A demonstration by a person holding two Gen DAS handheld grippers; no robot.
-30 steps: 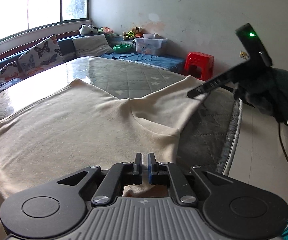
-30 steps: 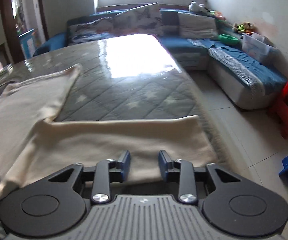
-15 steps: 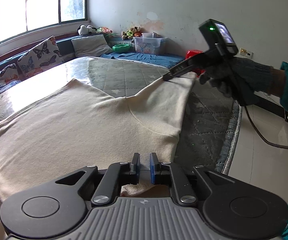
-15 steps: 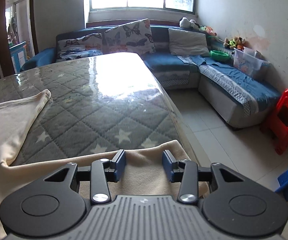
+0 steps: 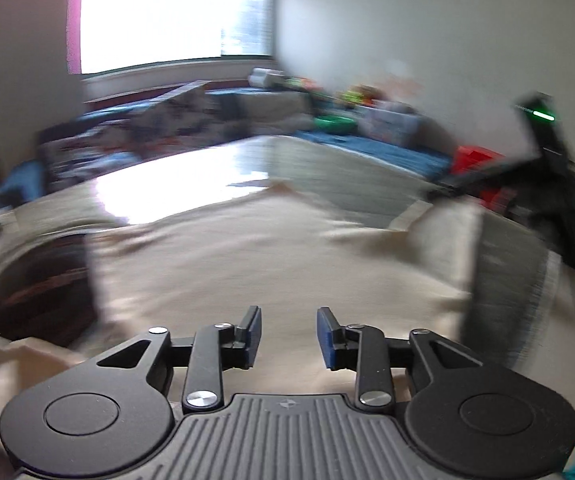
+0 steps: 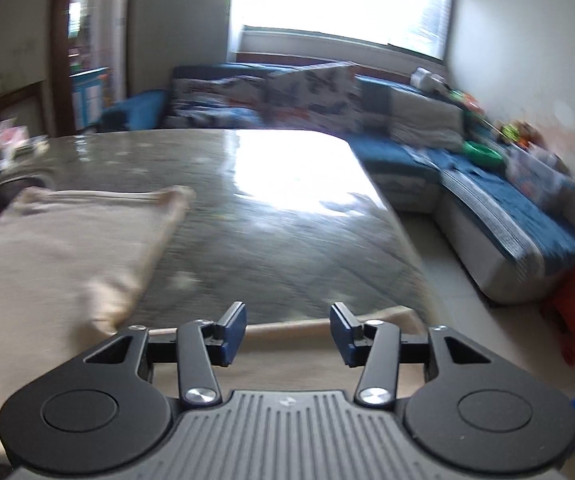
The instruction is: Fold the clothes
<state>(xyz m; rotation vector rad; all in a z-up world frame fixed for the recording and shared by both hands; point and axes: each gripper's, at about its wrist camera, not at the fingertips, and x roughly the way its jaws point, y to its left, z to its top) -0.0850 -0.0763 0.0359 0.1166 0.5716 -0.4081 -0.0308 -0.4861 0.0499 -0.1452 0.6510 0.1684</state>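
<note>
While the cream garment (image 5: 271, 248) lay spread over the quilted grey mattress (image 6: 271, 216), that mattress served as the landmark for everything else. Most of the cloth covered the mattress's near half on the left-hand side, one sleeve (image 6: 99, 200) reaching toward its far end and the window, while a narrow band ran along the mattress's near edge toward its right-hand corner, beside the tiled floor. So the garment's long axis ran across the mattress's near edge, with both tools at that same edge.

Directly behind the broad part of the cloth, the left gripper (image 5: 288, 334) had just been opening; its blue pads stood apart with cloth showing in the gap below them, neither pad pressing on it. At the near right corner of the mattress, the right gripper (image 6: 287, 334) had also been opening, its jaws somewhat wider, the cream band lying just under and ahead of them, free of the pads.

By my reading, the left hand sat nearer the bulk of the fabric, the right nearer its end, so the next fold would likely need a fresh grip from each.
</note>
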